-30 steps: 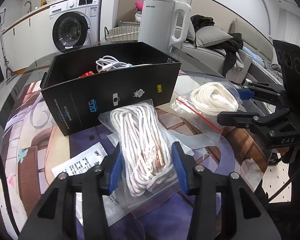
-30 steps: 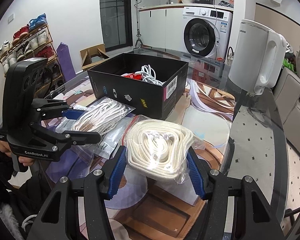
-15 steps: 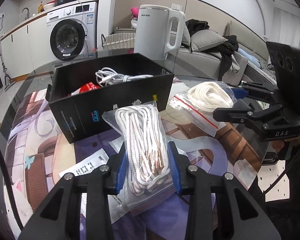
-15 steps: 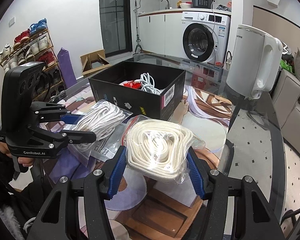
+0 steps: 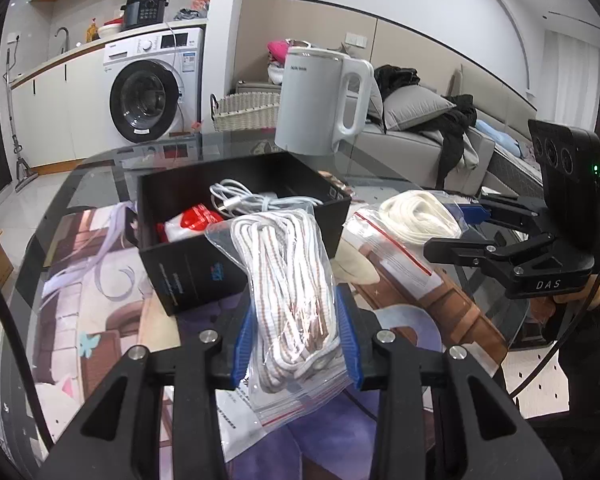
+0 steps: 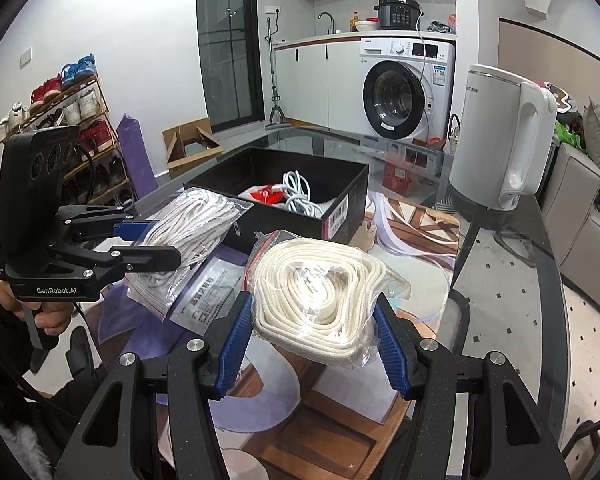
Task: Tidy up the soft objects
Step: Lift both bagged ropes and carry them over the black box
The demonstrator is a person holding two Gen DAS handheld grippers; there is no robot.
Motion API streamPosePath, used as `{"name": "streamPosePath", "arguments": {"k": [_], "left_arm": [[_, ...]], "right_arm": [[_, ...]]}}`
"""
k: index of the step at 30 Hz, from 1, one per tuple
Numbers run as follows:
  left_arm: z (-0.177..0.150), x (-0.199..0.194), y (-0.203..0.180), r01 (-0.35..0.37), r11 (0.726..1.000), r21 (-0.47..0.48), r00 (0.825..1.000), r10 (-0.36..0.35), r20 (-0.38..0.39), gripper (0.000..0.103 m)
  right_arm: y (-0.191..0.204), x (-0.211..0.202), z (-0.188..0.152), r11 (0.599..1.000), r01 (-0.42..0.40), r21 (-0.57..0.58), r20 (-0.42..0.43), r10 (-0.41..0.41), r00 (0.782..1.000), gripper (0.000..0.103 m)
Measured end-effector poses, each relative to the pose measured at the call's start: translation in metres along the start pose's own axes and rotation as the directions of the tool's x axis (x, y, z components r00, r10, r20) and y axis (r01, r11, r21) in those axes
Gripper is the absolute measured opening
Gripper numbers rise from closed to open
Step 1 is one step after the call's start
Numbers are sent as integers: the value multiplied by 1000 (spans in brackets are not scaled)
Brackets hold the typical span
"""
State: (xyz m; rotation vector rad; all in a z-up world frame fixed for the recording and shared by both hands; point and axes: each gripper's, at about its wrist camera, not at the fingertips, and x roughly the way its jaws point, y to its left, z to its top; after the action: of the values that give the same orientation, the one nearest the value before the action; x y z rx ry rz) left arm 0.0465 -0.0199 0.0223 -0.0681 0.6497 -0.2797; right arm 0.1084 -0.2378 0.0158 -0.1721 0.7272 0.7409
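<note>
I am working at a glass tabletop (image 6: 500, 264) in an open living space, with a washing machine (image 6: 404, 92) behind it and a white kettle (image 6: 500, 140) standing near the far edge. Going from left to right, my left tool (image 5: 296, 344) is clenching a clear zip bag of striped rope (image 5: 288, 280) between its blue pads; I am gripping it low down, so the bundle is standing up in front of the lens and hanging clear of the paper sheet (image 6: 212, 288) lying underneath. Just beyond it the black box (image 5: 236, 216) is sitting open, already holding a white cable (image 5: 244, 200) and a red-and-white packet (image 5: 192, 220), which is why I judge it to be the collecting place for the soft things. To the right of the box, my right tool (image 6: 312, 332) is squeezing a second zip bag, this one of thick cream rope (image 6: 320, 284), across its width, so that the coil is staying flat and not sliding out. Both bags are sitting close to the near side of the box but not over it yet. I am judging the next step to be carrying each bag over the rim and letting go inside, taking care that the slippery plastic is not slipping out of the pads.
</note>
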Motion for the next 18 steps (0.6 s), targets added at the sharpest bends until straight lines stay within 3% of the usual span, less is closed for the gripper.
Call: {"name": "streamPosePath", "arguments": {"k": [18], "left_arm": [[22, -14, 24, -49, 998, -42, 995, 52, 83, 36]], "right_arm": [[4, -1, 22, 997, 21, 70, 63, -26, 998, 59]]}}
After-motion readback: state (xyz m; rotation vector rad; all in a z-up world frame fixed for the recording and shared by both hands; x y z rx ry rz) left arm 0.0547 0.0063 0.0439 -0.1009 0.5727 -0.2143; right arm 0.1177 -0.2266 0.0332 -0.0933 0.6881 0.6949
